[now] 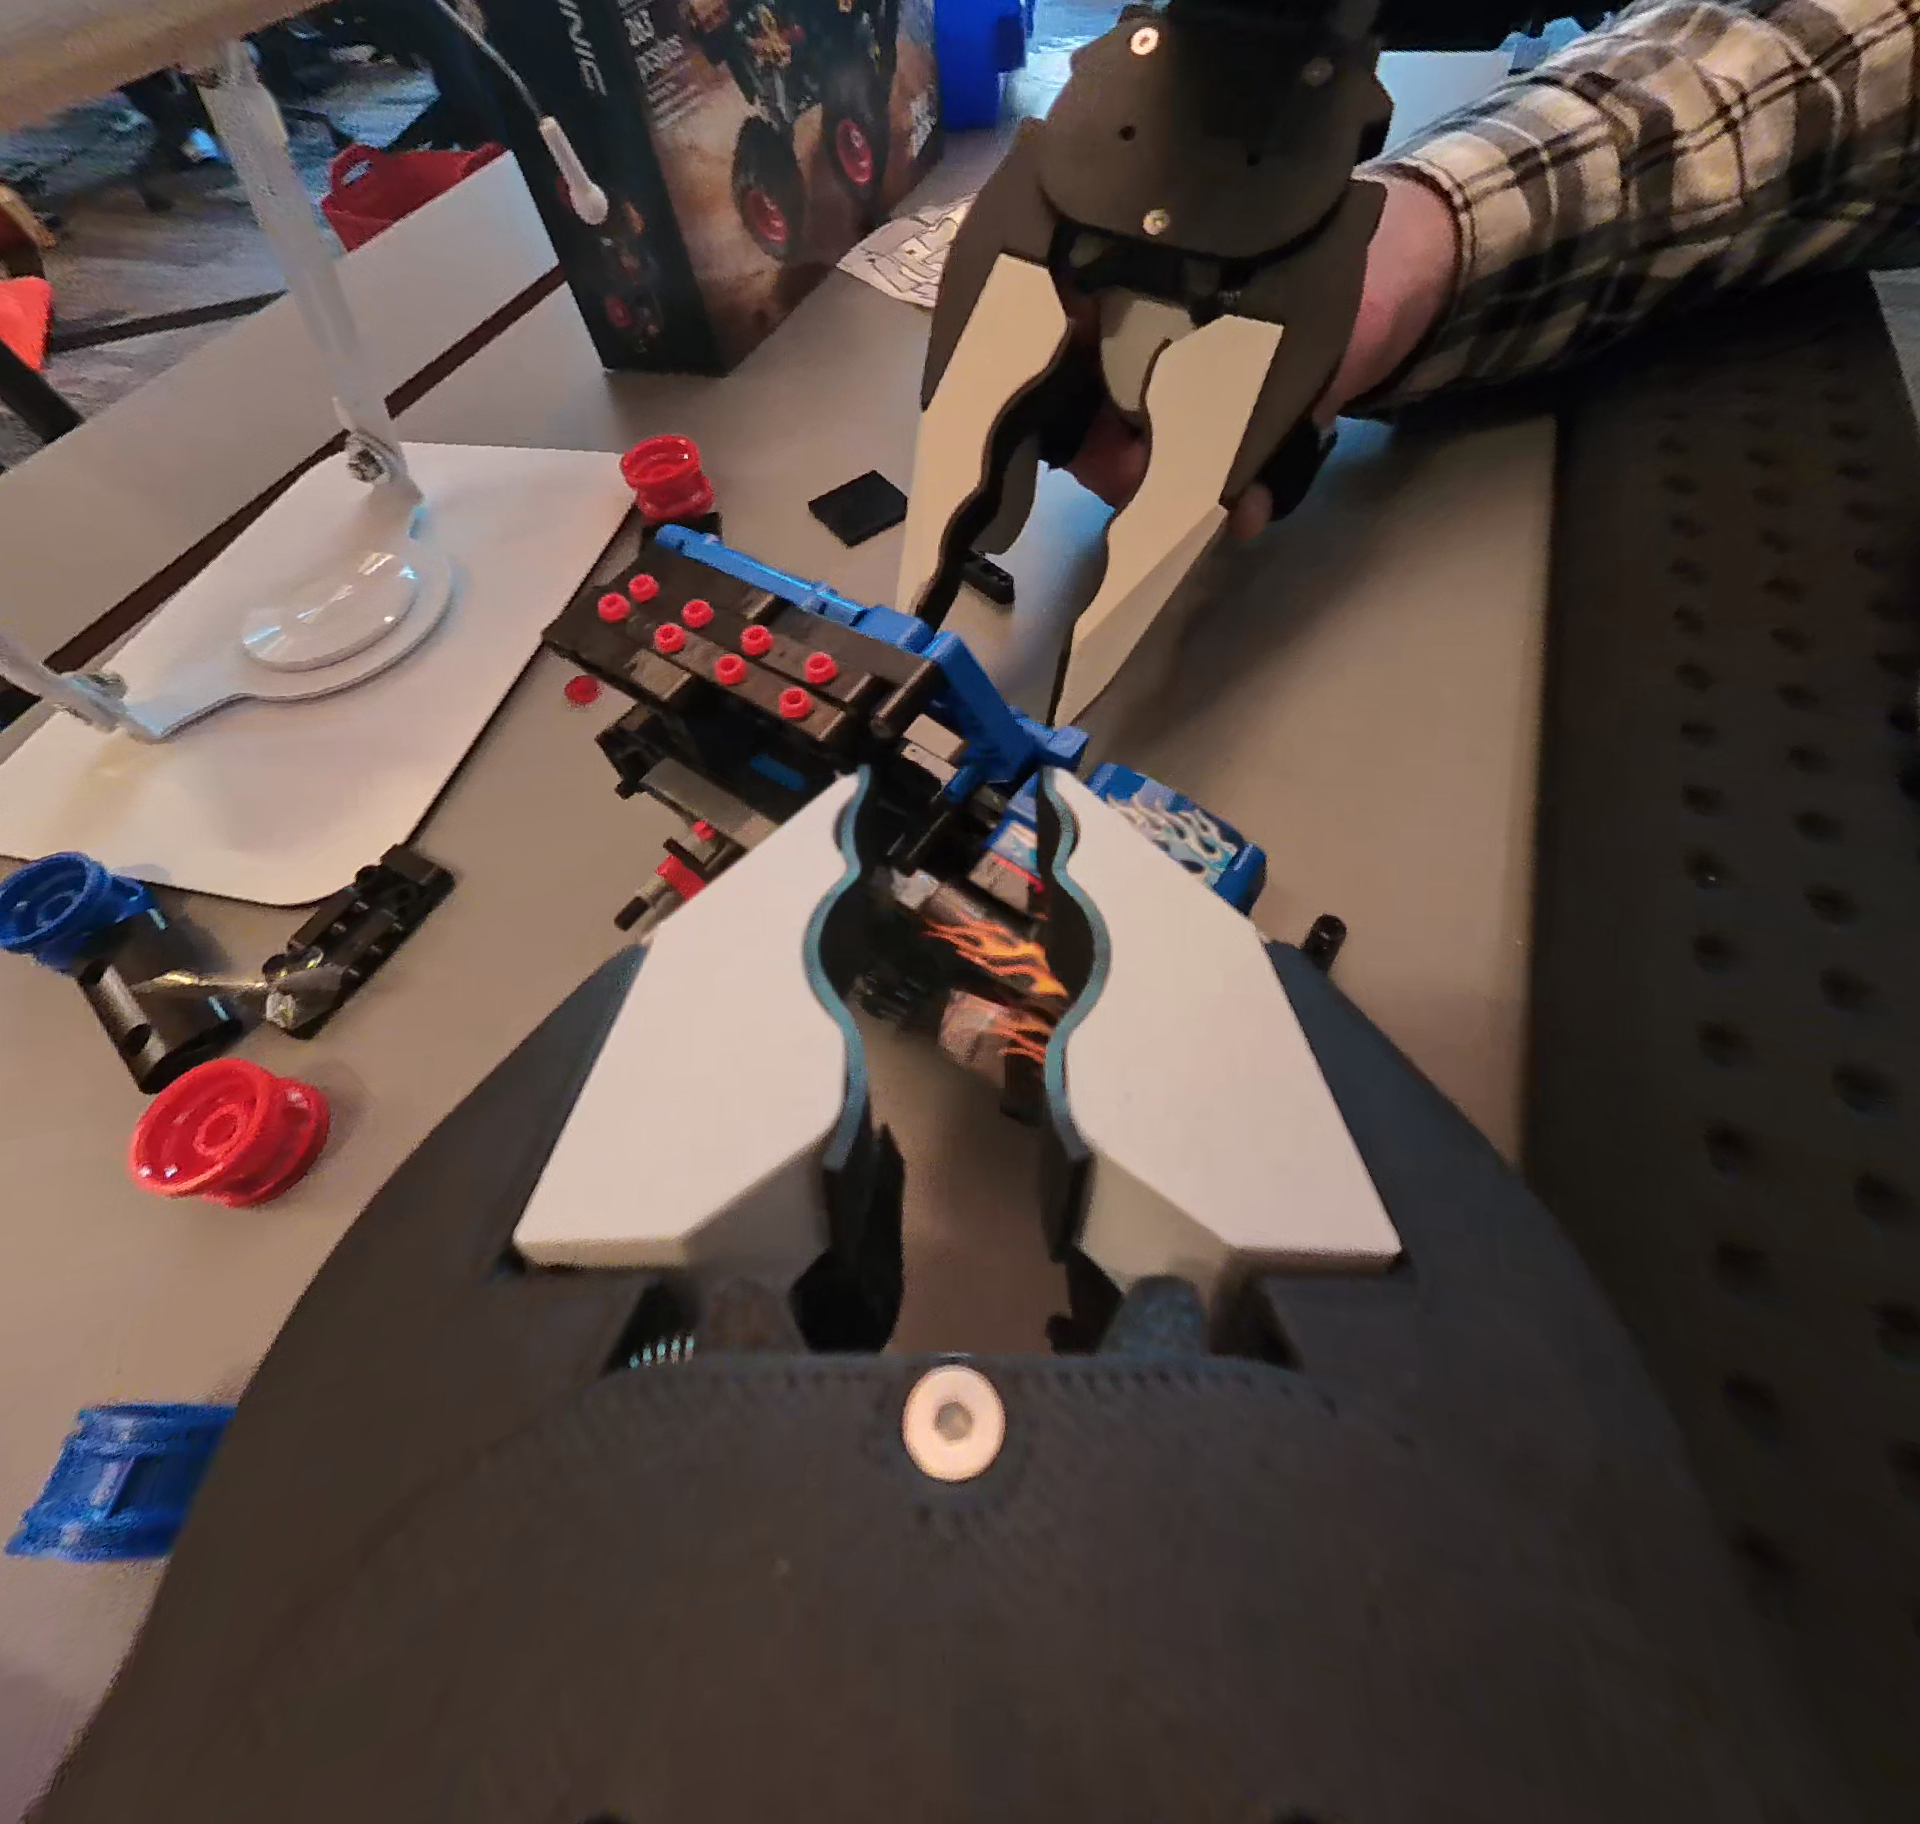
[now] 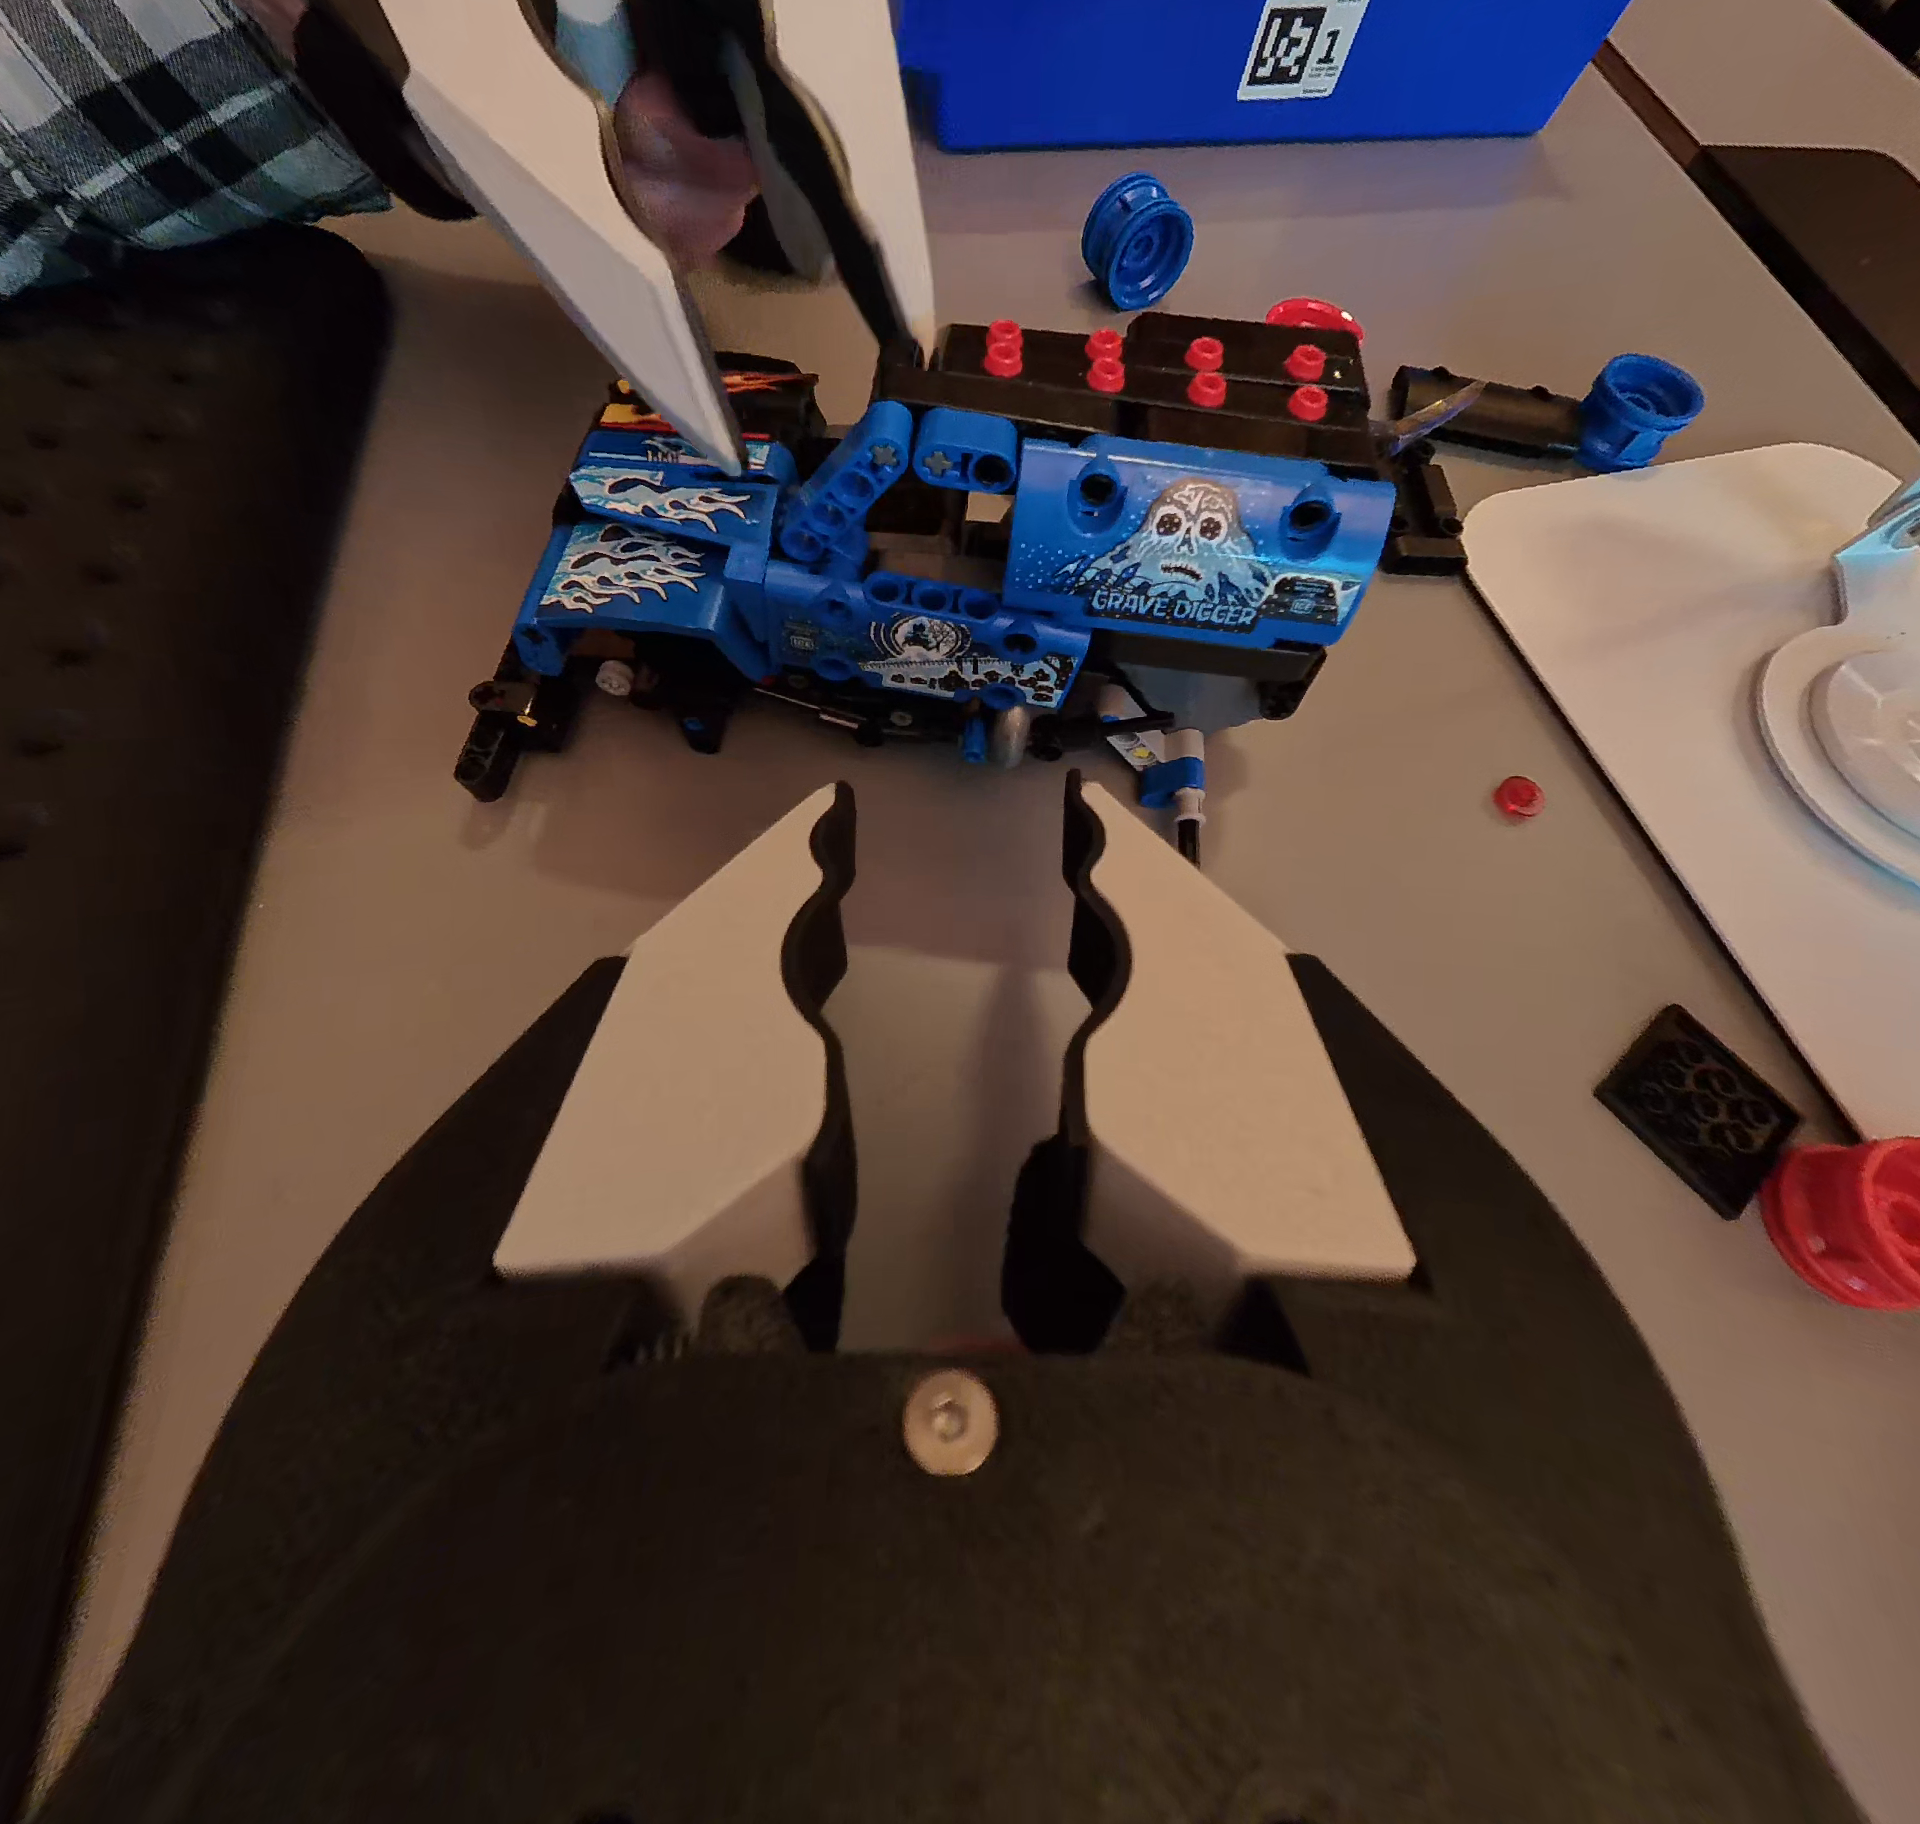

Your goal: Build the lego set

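Note:
A partly built blue and black lego truck (image 2: 1039, 548) lies on the grey table (image 2: 1351, 943), with red studs along its black top; it also shows in the left wrist view (image 1: 748, 652). My left gripper (image 1: 956, 787) comes down over the truck's front end. Its fingers sit either side of the black hood with orange flames (image 1: 997, 964), shut on it; it also shows in the right wrist view (image 2: 816, 403). My right gripper (image 2: 956, 792) is open and empty, just in front of the truck's blue side, and also shows in the left wrist view (image 1: 997, 652).
Loose parts lie around: red hubs (image 1: 229, 1130) (image 2: 1849, 1224), blue hubs (image 2: 1138, 236) (image 2: 1647, 408), a black plate (image 2: 1699, 1109), a small red stud (image 2: 1517, 798). A white lamp base (image 1: 343, 611) stands on a white mat (image 2: 1662, 631). There is also a lego box (image 1: 727, 112), a blue bin (image 2: 1247, 18) and a black pegboard mat (image 1: 1714, 839). Tip to tip, the grippers are about 7 cm apart. From the right gripper's tips to the small red stud (image 2: 1517, 798) is close to 12 cm.

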